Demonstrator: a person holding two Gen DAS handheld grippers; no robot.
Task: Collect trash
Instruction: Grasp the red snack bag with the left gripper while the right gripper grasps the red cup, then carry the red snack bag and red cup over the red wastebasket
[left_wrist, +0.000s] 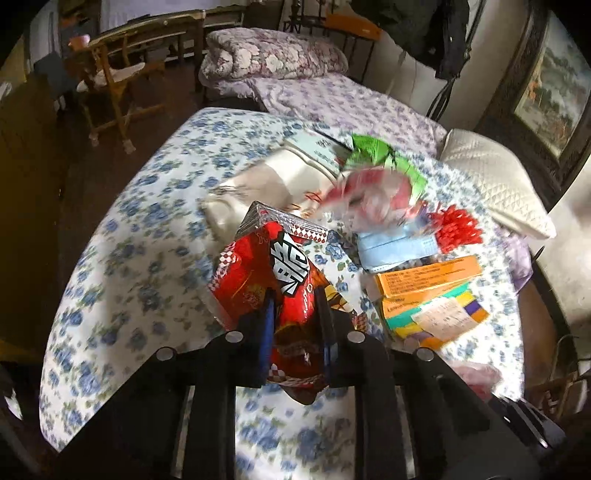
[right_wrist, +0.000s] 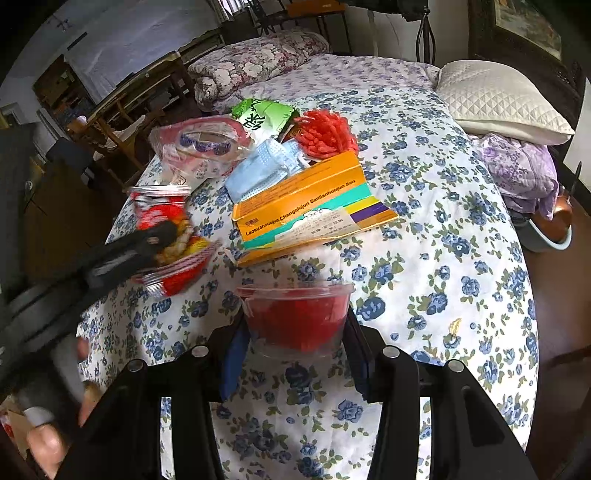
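The left gripper (left_wrist: 295, 314) is pinching a red snack bag (left_wrist: 273, 273) that is standing up-frame from its fingers, at centre frame. The right gripper (right_wrist: 295, 332) is clamping a clear cup of red stuff (right_wrist: 295, 317) at lower centre. Remaining trash is lying up-frame of both over the floral bedspread (right_wrist: 443, 258): orange boxes (right_wrist: 306, 206), blue mask (right_wrist: 258, 170), green packet (right_wrist: 266, 114), nearer the right gripper

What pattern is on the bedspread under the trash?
White with blue flowers and green leaves on the bedspread, clearest in the right wrist view.
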